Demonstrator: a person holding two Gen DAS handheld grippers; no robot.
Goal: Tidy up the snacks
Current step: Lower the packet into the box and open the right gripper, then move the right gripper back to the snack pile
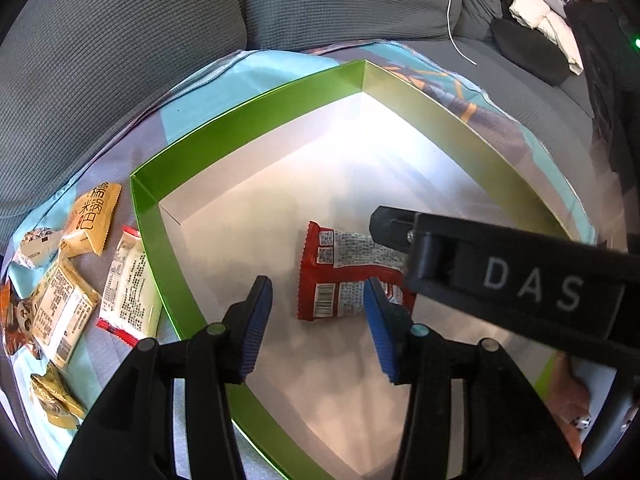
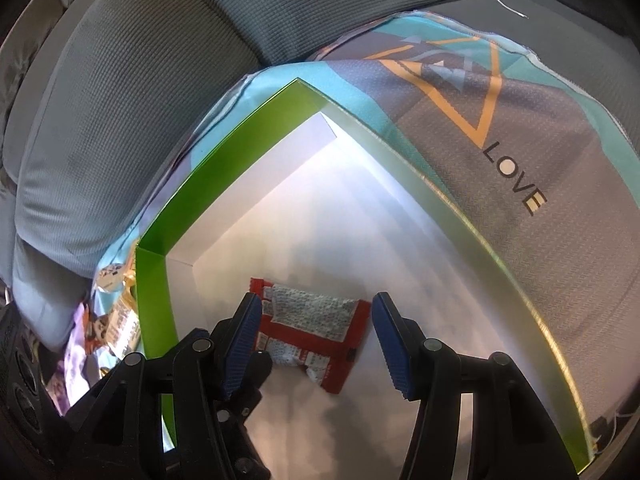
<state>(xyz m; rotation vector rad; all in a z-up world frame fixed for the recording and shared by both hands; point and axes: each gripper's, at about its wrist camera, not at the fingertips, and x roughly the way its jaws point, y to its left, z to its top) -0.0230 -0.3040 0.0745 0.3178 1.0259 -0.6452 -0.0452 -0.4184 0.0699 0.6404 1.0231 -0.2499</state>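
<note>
Snacks — one red packet [image 1: 344,276] lies flat on the floor of the green box [image 1: 256,100]; the others [image 1: 68,280] sit outside on the cloth, left of the box. Left gripper [image 1: 318,326] and right gripper [image 2: 316,344] hover over the packet, jaws wide apart, holding nothing. Best next move, I'd judge — reach left for one loose packet and pinch it by an edge.

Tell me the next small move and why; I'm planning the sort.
Probably swing the left gripper, jaws open and empty, over to the loose packets outside the green box. Only the red packet lies inside so far.
</note>
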